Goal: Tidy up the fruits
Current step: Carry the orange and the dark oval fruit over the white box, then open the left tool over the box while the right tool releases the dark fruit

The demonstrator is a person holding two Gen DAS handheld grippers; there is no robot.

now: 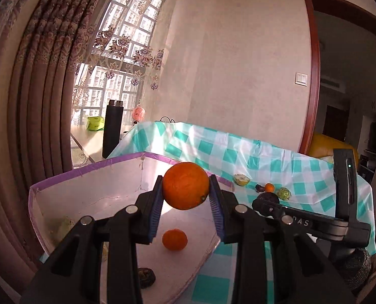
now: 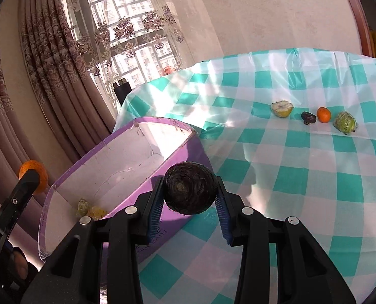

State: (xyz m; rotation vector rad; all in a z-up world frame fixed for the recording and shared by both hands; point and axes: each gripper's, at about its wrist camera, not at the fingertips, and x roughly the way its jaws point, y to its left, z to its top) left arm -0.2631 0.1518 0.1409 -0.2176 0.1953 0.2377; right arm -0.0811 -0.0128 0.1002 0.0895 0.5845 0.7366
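Your left gripper (image 1: 185, 202) is clamped on a large orange (image 1: 185, 185), the fruit pinched between the two blue pads and held up in the air above the open purple-rimmed box (image 1: 86, 172). Directly beneath it, on the box's white floor, lies a small mandarin (image 1: 174, 239), with a dark wrinkled fruit (image 1: 144, 276) nearer you and a pale yellowish piece (image 1: 63, 224) off to the left by the box wall.

Your right gripper (image 2: 191, 204) is closed on a dark brown, rough-skinned round fruit (image 2: 191, 187), gripped on both sides by the blue pads. It hangs just outside the box's right wall (image 2: 182, 152), over the teal-and-white checked tablecloth (image 2: 302, 177), not over the box's opening. From this side you can see two yellowish pieces (image 2: 91, 210) lying in the box's near corner.

Farther out on the cloth, well apart from both grippers, four fruits sit in a loose row: a cut pale half (image 2: 282, 108), a small dark fruit (image 2: 308, 117), a little mandarin (image 2: 324, 114) just beside it, and a green netted fruit (image 2: 345, 122) at the right end.

Beyond the table's far edge stand a black flask (image 1: 113, 129) and a small pink fan (image 1: 138, 113), with the window and patterned curtains (image 1: 40, 76) behind.
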